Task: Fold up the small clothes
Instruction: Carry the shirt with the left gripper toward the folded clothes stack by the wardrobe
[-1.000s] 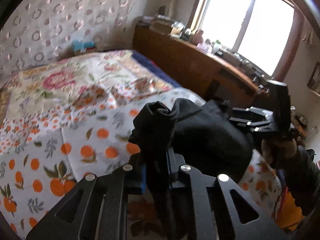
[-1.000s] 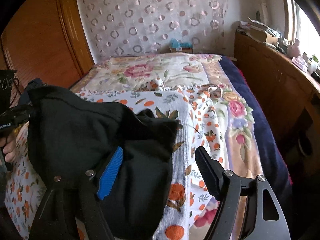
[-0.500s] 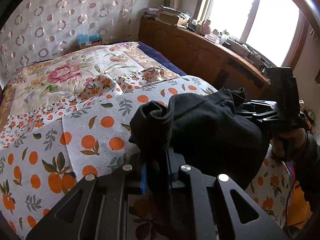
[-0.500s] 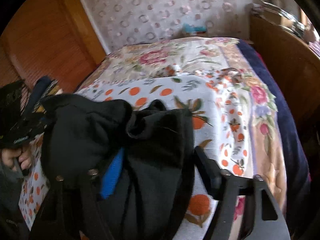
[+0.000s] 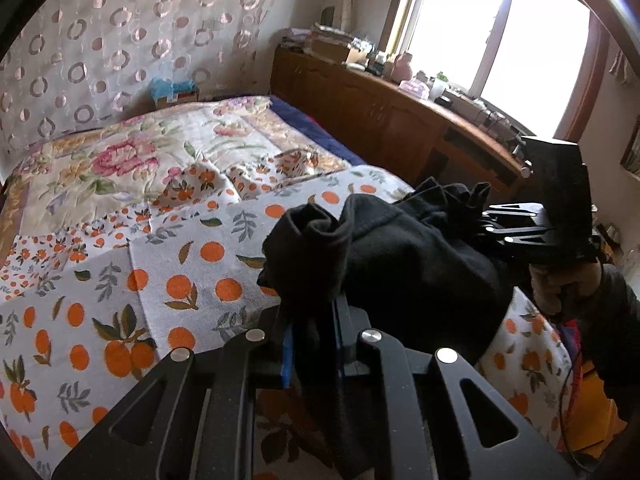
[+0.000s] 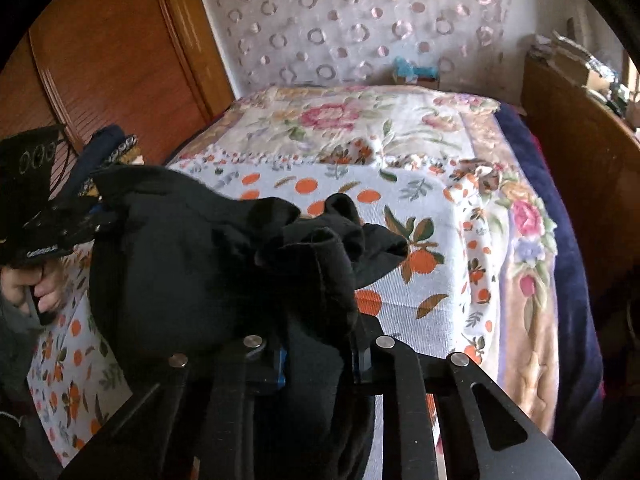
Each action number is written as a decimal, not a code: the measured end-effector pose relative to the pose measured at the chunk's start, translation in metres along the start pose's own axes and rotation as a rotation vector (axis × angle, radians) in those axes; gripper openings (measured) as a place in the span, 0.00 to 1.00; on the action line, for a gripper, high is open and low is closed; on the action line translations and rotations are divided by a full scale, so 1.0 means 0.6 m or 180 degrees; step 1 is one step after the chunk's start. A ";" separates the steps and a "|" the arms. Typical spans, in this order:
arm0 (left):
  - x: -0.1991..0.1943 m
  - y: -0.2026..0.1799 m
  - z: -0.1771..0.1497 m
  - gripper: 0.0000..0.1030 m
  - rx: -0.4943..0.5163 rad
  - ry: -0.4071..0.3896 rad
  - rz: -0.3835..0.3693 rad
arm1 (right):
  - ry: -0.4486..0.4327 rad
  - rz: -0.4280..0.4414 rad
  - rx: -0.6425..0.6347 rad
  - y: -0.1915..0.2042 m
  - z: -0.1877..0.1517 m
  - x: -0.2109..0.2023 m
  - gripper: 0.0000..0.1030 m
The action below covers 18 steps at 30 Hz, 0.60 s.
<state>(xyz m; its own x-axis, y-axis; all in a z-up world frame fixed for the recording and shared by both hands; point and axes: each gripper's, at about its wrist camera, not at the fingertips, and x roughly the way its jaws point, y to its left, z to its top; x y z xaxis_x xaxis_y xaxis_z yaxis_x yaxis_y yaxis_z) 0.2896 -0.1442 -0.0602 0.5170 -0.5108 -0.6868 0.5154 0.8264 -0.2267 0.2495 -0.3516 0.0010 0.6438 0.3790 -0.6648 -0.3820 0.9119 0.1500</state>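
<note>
A black garment (image 5: 416, 264) hangs bunched in the air above the bed (image 5: 168, 240), held at two places. The left claw (image 5: 314, 344) is clamped on one bunched edge of it: the cloth fills the narrow gap between the blue pads (image 5: 287, 354) and rises in a rolled fold above them. The right claw (image 6: 318, 354) has the other edge between its fingers, and its jaws are closing on the cloth, which is squeezed into a thick wad there and spills over the top in crumpled folds. From the left wrist view the right claw (image 5: 490, 226) shows from the side at the far end of the garment, with a hand (image 5: 560, 284) in a dark sleeve gripping its handle below. From the right wrist view the left claw (image 6: 94, 216) shows at the left edge, and a hand (image 6: 32, 284) grips its handle. The cloth sags between the two claws as a rounded black mass, clear of the bed. The bed wears an orange-print cover in front and a floral quilt (image 6: 344, 120) behind. A wooden cabinet (image 5: 380, 112) runs along the side under the window (image 5: 500, 32), its top crowded with small things too blurred to tell. A wall with a ring pattern stands behind the bed.
</note>
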 end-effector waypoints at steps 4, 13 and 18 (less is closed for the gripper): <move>-0.056 -0.006 -0.003 0.15 0.0007 -0.0193 -0.0023 | -0.0269 0.0018 -0.0024 0.034 0.004 -0.034 0.19; -0.212 0.048 -0.017 0.15 -0.0086 -0.0651 0.0279 | -0.0563 0.0328 -0.0356 0.147 0.052 -0.032 0.19; -0.300 0.098 -0.048 0.15 -0.0189 -0.0836 0.0592 | -0.0649 0.0540 -0.0690 0.231 0.100 0.001 0.19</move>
<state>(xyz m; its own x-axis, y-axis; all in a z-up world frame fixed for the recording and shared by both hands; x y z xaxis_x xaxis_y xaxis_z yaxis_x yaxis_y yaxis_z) 0.2072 0.0030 0.0299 0.7613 -0.3869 -0.5203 0.3588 0.9198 -0.1591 0.2368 -0.2157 0.0655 0.6700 0.5661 -0.4803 -0.6130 0.7868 0.0724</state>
